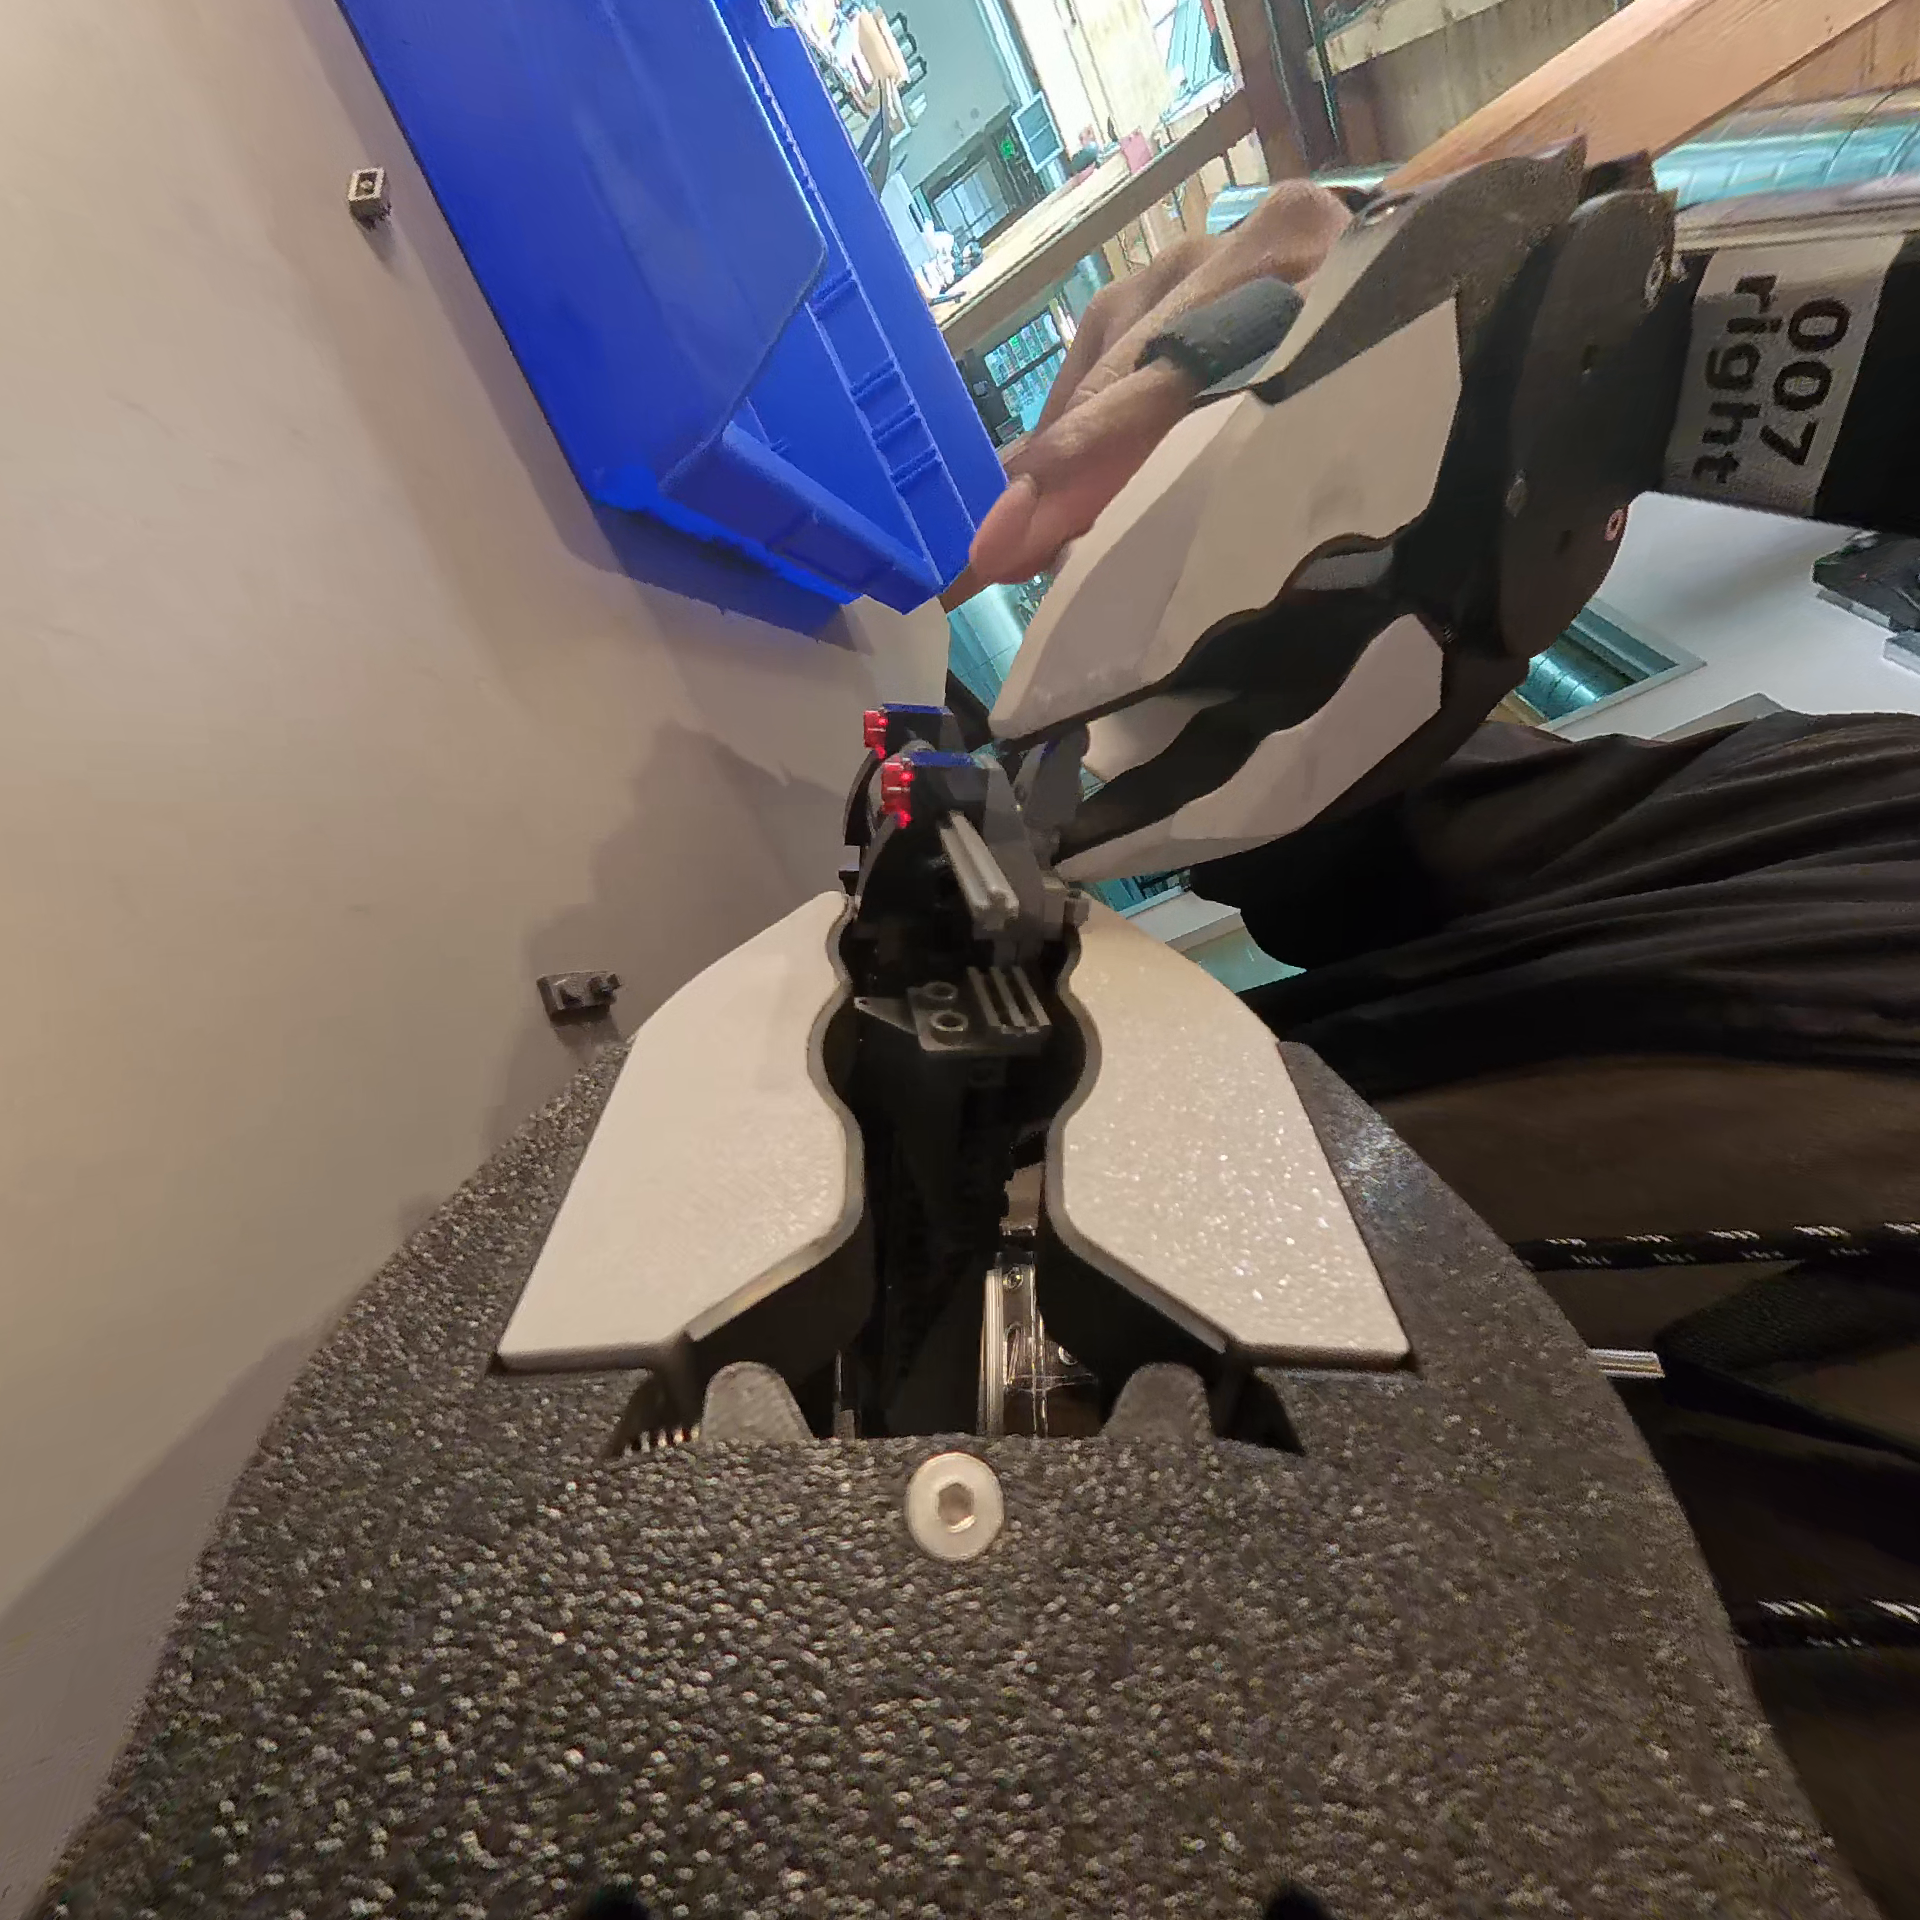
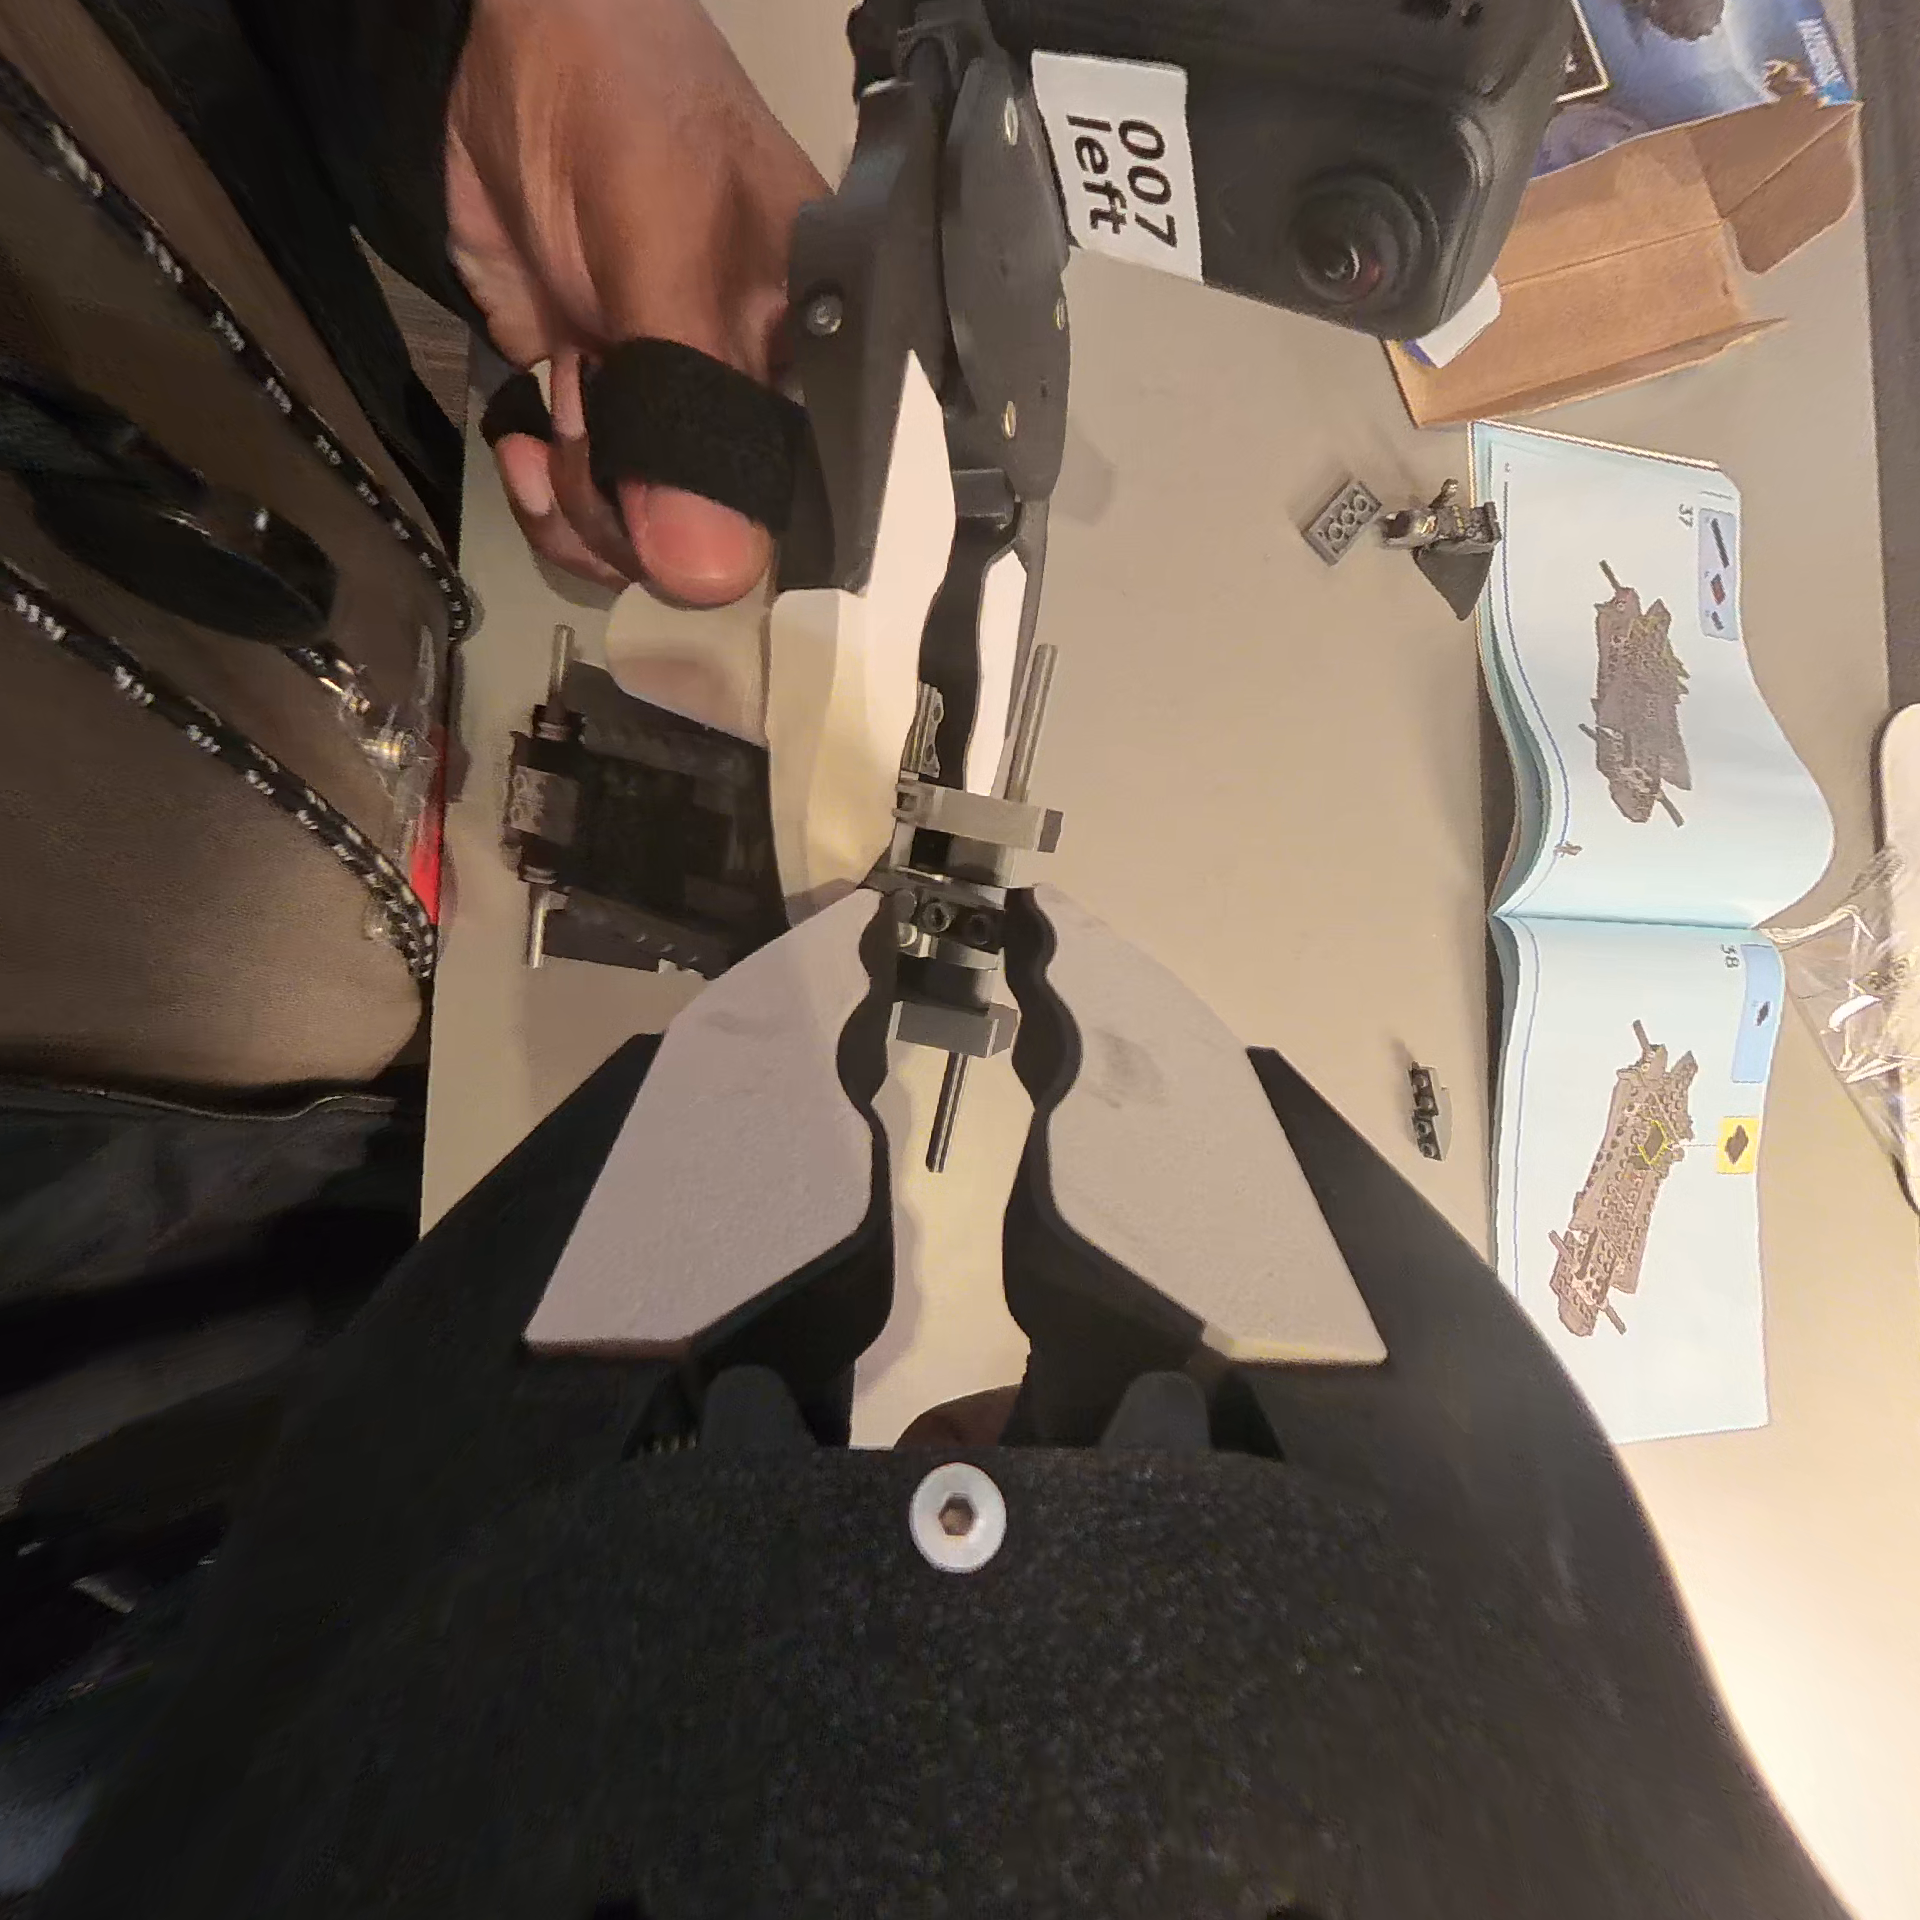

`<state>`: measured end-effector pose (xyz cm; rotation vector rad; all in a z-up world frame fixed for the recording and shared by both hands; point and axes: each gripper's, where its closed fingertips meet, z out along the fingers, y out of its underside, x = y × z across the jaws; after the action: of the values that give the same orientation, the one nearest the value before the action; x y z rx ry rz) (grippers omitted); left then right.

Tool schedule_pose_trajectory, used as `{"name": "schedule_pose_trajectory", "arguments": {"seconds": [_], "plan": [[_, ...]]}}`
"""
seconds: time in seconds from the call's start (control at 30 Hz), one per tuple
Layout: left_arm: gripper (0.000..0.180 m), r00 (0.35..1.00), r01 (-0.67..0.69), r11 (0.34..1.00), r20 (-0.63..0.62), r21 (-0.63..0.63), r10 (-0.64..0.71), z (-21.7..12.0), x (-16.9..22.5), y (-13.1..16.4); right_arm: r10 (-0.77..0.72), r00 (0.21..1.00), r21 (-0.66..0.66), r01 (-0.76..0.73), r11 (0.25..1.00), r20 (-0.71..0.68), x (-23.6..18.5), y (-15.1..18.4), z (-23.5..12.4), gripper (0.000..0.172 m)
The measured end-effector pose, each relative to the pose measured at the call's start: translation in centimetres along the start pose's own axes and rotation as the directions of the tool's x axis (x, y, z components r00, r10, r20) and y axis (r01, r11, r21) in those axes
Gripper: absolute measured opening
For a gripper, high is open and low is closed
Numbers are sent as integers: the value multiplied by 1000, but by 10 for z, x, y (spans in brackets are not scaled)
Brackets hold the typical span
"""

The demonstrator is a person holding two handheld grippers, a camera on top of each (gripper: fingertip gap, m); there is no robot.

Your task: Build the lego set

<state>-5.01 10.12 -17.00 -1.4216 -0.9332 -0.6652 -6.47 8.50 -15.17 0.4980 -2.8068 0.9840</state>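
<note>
Two grippers, left (image 1: 951, 935) and right (image 2: 951, 925), were clamped on one small grey-black brick assembly (image 2: 961, 831), prob. light, rigid but fragile at joints, best gripped on blocky body, not thin axles.

Beige table (image 2: 1247, 727), open instruction booklet (image 2: 1621, 935), loose bricks (image 2: 1345, 514), blue bin (image 1: 665, 312)

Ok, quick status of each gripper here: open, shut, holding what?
Left gripper: shut on the brick assembly, black and grey.
Right gripper: shut on the same brick assembly's other end.
</note>
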Motion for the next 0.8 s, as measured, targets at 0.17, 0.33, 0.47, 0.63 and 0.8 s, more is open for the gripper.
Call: {"name": "schedule_pose_trajectory", "arguments": {"seconds": [0.17, 0.33, 0.47, 0.63, 0.8], "plan": [[42, 1000, 10, 1000, -24, 7, -9, 1, 4, 1, -28, 998, -29, 26, 999, -54, -4, 4, 2, 20], [45, 1000, -5, 1000, -7, -8, 5, 2, 3, 5, -37, 995, -39, 33, 999, -97, -5, 6, 3, 20], [46, 998, -54, 998, 25, -37, 55, 3, 3, 7, -19, 996, -46, 15, 999, -92, -6, 8, 2, 19], [45, 996, -74, 997, 45, -40, 75, 4, 2, 5, 58, 997, -48, -61, 997, -56, -5, 10, 1, 19], [39, 996, -66, 997, 64, -39, 69, 5, 0, 5, 52, 998, -59, -55, 997, -45, -5, 10, 0, 19]]}}
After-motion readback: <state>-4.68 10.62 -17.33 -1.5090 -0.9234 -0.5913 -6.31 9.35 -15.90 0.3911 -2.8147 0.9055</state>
